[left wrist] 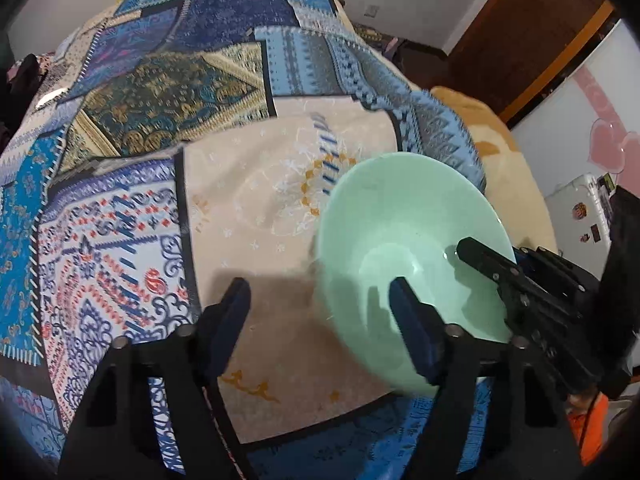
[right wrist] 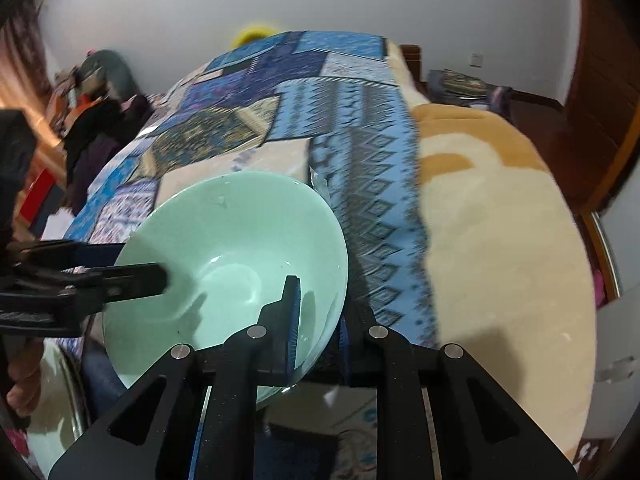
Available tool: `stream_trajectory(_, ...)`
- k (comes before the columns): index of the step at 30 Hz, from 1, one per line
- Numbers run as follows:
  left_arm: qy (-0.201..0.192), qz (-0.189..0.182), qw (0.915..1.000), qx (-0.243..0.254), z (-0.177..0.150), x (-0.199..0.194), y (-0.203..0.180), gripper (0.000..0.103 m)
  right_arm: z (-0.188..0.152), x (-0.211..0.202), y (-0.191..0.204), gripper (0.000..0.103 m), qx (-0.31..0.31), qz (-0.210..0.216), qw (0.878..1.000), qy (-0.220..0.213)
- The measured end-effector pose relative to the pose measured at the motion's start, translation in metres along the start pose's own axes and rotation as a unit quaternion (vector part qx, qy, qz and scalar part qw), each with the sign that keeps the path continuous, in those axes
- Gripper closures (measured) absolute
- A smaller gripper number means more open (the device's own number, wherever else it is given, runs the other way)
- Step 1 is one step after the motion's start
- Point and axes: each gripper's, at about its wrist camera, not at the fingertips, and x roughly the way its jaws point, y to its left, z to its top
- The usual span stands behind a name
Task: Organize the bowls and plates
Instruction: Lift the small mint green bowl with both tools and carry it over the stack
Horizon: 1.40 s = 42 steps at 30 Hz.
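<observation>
Clamped on the near wall of the green bowl [right wrist: 224, 256], my right gripper [right wrist: 316, 320] has one finger inside the basin and the other outside under the rim, so the bowl hangs from that single pinch, tilted and lifted off the patterned cloth [right wrist: 352, 128]. Over on the other side, my left gripper [left wrist: 320, 312] stands wide apart with nothing between its fingers; its right finger overlaps the bowl's nearer rim in that view, though I cannot tell whether it touches. The bowl sits above the cloth's right edge, over the pale beige panel [left wrist: 256, 184], with the fuzzy cream blanket [right wrist: 500, 232] just beyond that edge.

A rim pinch on glazed ware is a slippery hold, I judge, so I should keep the squeeze steady, move slowly, and level the bowl before lowering it. Bringing the left fingers under or around the opposite rim would steady it. A second pale green dish [right wrist: 52, 420] shows at the lower left corner of the right view, likely the place to stack, if its shape matches
</observation>
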Motion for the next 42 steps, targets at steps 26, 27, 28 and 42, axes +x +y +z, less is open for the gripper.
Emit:
stream_trajectory(26,0.016,0.009,0.9995,-0.024,-0.021,-0.008,-0.002,0.088,-0.010,-0.011,0.020,0.087,0.042,0.031,0.999,0.009)
stream_trajectory(27,0.014,0.010,0.9996,-0.024,-0.023,-0.012,-0.003,0.088,-0.011,-0.016,0.022,0.087,0.042,0.034,0.999,0.007)
stream_trajectory(28,0.010,0.010,0.9997,-0.022,-0.026,-0.017,-0.004,0.088,-0.011,-0.018,0.023,0.087,0.042,0.036,0.998,0.006)
stream_trajectory(42,-0.046,0.023,0.9987,-0.005,-0.063,-0.097,-0.009,0.088,-0.019,-0.073,0.066,0.087,0.011,0.040,0.998,-0.040)
